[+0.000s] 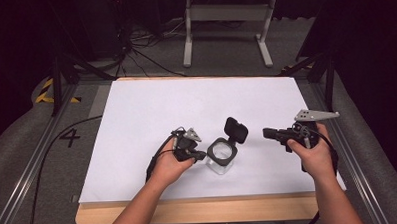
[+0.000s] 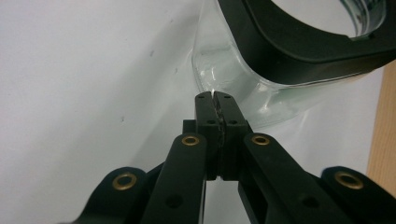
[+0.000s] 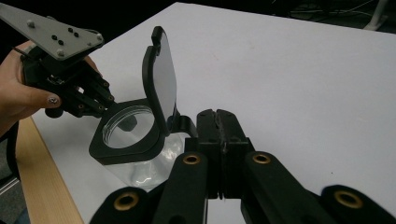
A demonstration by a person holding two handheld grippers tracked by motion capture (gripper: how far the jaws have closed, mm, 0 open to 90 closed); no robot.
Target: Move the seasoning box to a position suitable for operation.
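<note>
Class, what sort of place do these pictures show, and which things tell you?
Probably a lab or recording studio: a white-topped table edged by metal rails, black cables on grey carpet, dark surroundings, and handheld grippers around a clear flip-lid jar.

In the left gripper view, the clear container (image 2: 243, 88) is cut off by the top and right edges, so only its lower glass wall and a part of its black rim (image 2: 299, 42) are seen. The tips of the left gripper (image 2: 215, 95) hide the place where they meet the glass; touching or just apart cannot be told. In the right gripper view, the right gripper (image 3: 219, 114) covers the container's hinge, and the hand (image 3: 18, 93) is cut by the left edge.
</note>
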